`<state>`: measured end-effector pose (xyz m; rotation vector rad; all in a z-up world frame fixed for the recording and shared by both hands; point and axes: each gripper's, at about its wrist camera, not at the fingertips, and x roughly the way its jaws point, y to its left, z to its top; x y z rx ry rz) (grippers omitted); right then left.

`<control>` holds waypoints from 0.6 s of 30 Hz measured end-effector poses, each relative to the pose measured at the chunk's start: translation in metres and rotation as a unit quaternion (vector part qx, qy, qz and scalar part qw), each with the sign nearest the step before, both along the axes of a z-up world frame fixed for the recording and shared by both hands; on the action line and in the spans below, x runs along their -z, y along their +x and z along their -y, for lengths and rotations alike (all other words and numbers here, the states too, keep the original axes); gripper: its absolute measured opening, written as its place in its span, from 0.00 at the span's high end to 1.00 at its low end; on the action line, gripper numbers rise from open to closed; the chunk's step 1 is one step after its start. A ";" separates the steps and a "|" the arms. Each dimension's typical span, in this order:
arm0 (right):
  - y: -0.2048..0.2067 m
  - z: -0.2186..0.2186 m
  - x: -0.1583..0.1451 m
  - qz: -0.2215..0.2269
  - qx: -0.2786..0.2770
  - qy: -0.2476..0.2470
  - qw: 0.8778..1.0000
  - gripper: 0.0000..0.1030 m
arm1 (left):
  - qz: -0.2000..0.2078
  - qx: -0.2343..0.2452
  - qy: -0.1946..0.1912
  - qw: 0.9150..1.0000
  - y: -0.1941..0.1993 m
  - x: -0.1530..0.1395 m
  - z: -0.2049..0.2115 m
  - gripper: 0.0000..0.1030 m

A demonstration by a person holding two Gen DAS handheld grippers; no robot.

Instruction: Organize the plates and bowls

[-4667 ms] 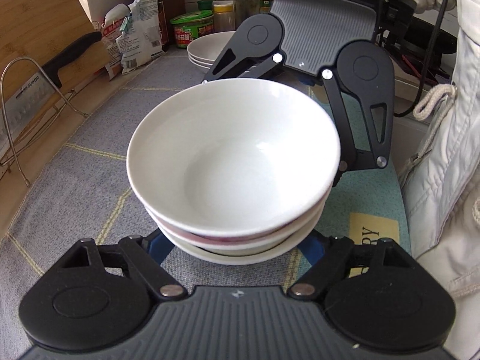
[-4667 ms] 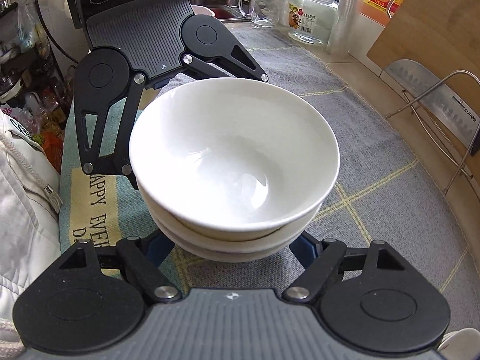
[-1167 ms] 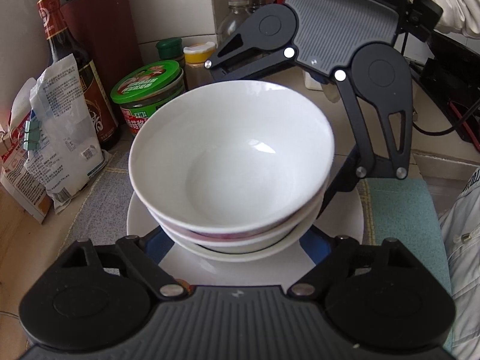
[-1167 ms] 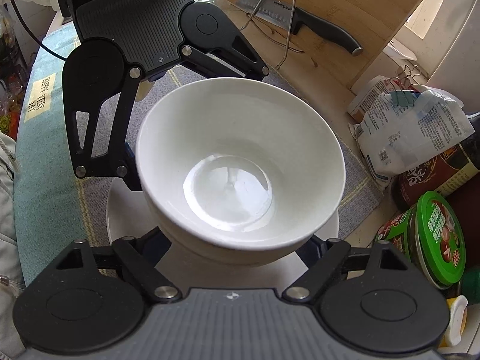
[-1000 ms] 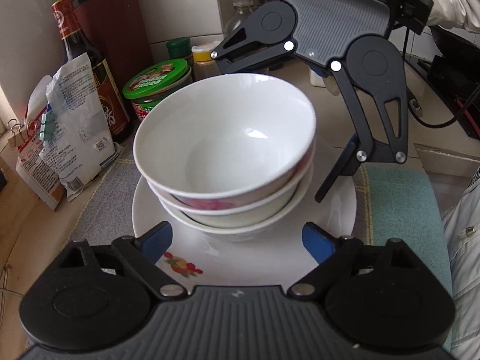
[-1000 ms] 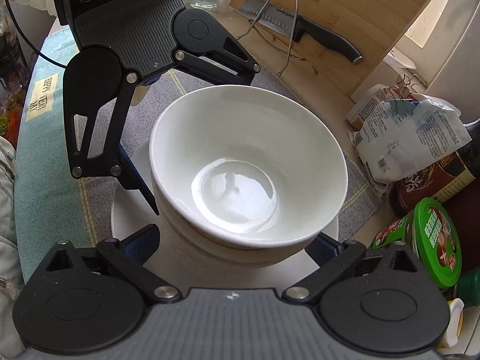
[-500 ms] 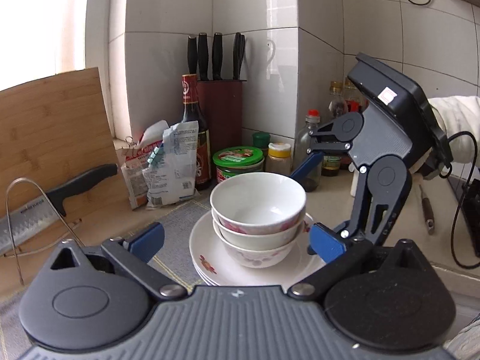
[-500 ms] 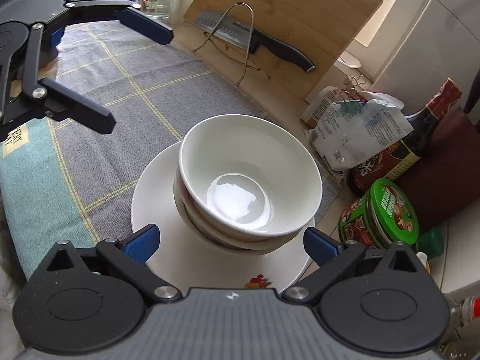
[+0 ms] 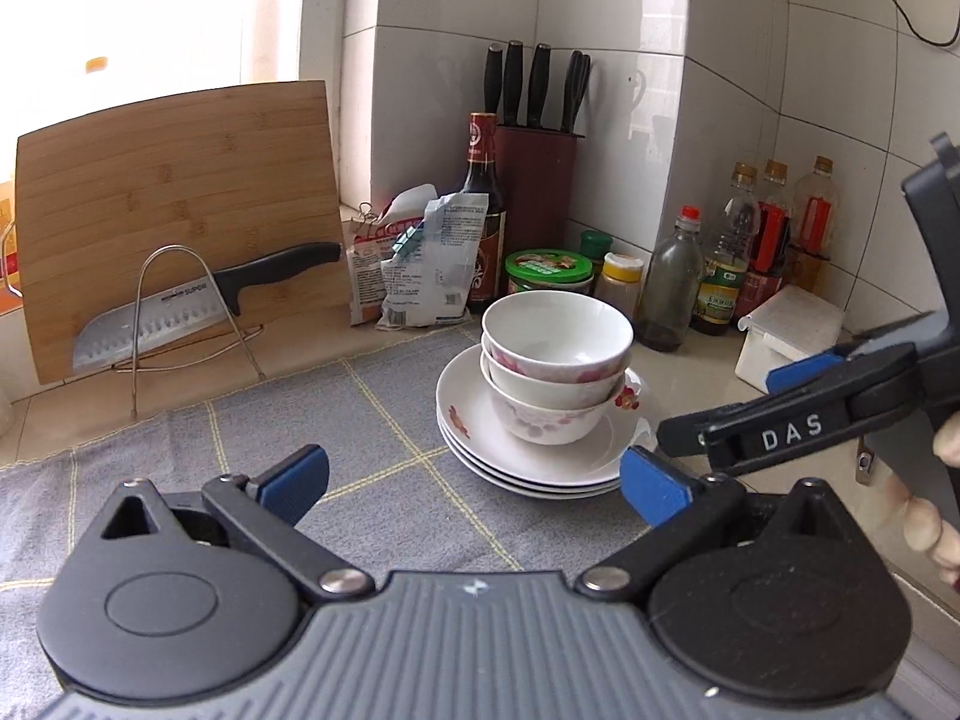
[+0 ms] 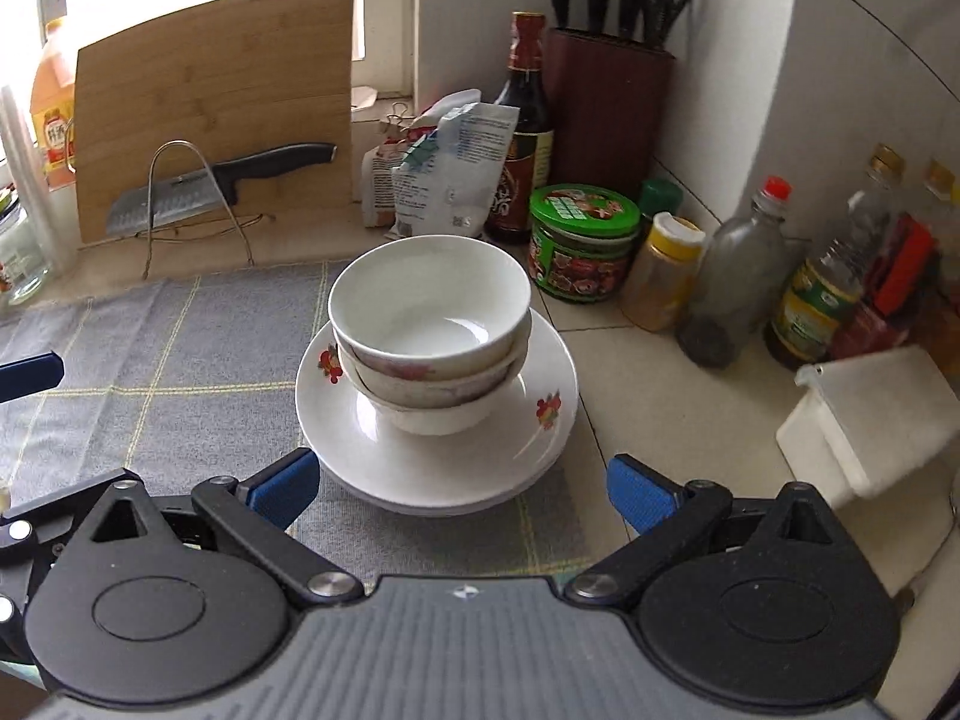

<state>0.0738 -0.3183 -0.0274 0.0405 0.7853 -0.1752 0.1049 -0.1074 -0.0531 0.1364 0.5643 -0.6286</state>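
White bowls [image 9: 557, 360], nested, sit on a stack of plates [image 9: 528, 456] at the grey cloth's [image 9: 240, 456] edge in the left wrist view; the left gripper [image 9: 474, 480] stands apart from them, jaws spread wide, nothing between. In the right wrist view, the right gripper [image 10: 462, 489] likewise has its jaws apart, short of the plates [image 10: 438, 462].

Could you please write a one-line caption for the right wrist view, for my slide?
Open right hand-held gripper facing nested bowls on stacked plates.
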 end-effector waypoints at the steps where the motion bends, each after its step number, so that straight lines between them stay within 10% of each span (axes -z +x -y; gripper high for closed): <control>1: -0.010 -0.006 0.001 -0.001 0.021 0.000 1.000 0.00 | 0.003 -0.001 0.004 1.000 -0.005 -0.004 -0.001 0.01; 18: -0.074 -0.033 -0.019 0.045 0.078 0.017 0.996 0.00 | -0.013 -0.040 0.030 0.999 -0.025 -0.021 -0.010 0.01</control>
